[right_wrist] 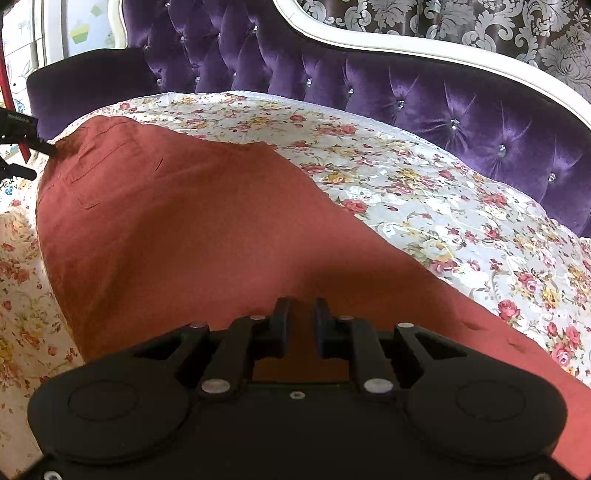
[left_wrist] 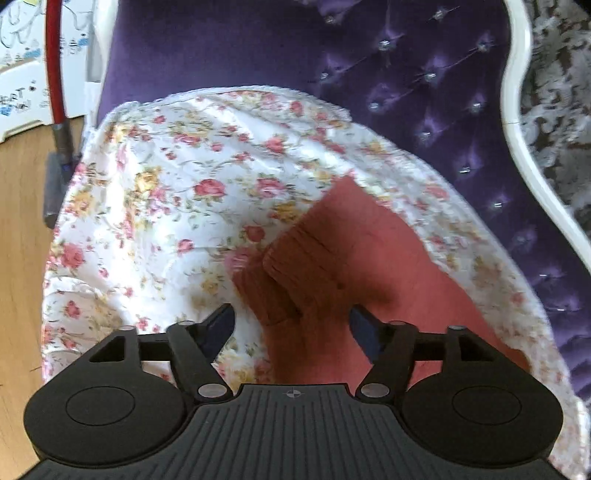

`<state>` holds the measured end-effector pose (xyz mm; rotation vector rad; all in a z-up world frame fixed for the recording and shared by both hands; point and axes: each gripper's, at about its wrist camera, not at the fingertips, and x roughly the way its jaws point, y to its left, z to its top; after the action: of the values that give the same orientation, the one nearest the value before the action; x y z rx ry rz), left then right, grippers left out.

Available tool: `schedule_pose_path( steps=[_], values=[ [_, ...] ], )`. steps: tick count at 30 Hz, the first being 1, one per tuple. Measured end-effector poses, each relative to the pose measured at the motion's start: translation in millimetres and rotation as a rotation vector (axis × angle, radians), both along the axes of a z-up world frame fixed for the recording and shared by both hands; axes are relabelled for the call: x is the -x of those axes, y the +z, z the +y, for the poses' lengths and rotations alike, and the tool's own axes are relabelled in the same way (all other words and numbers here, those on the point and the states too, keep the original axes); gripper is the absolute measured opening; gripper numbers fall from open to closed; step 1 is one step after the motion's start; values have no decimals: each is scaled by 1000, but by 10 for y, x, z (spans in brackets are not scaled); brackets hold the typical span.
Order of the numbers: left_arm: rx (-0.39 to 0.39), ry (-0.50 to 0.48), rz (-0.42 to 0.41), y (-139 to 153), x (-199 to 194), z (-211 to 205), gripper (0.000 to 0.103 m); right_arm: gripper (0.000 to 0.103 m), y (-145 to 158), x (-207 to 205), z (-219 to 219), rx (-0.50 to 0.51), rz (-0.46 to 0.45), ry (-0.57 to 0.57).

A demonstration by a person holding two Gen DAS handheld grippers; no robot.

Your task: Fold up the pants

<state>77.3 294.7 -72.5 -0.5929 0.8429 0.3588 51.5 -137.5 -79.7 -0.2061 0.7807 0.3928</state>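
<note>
Rust-red pants [right_wrist: 177, 236] lie spread on a floral bedsheet [right_wrist: 424, 192], back pocket up toward the far left. In the left wrist view the pants [left_wrist: 354, 258] show a ribbed waistband corner. My left gripper [left_wrist: 291, 325] is open, its jaws either side of that corner; its tip also shows in the right wrist view [right_wrist: 44, 147] at the pants' far left edge. My right gripper [right_wrist: 303, 325] has its jaws close together with red fabric between them, low over the near end of the pants.
A purple tufted headboard [right_wrist: 406, 96] with a white frame runs behind the bed. Patterned wallpaper [right_wrist: 480, 29] is above it. In the left wrist view, wooden floor [left_wrist: 18, 258] and a red vacuum tube [left_wrist: 55, 74] lie left of the bed.
</note>
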Motion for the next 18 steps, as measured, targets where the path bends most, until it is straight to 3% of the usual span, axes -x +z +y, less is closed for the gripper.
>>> schedule_pose_path(
  steps=[4,8,11,13,16,18],
  values=[
    [8,-11,80,-153,-186,6,73,26,1,1,15,3,-1,10],
    [-37,-54,85,-111,-308,-92,73,26,-7,11,-2,-9,-3,15],
    [-103,-64,100,-48,-398,-226,57,26,-1,-3,-5,-19,6,13],
    [-177,-92,87,28,-423,-340,28,26,8,-13,11,-12,10,16],
    [-317,-144,71,182,-452,-573,21,26,6,-2,33,-11,6,11],
    [-418,-180,16,368,-480,-748,20,26,-4,15,42,-16,-4,-6]
  ],
)
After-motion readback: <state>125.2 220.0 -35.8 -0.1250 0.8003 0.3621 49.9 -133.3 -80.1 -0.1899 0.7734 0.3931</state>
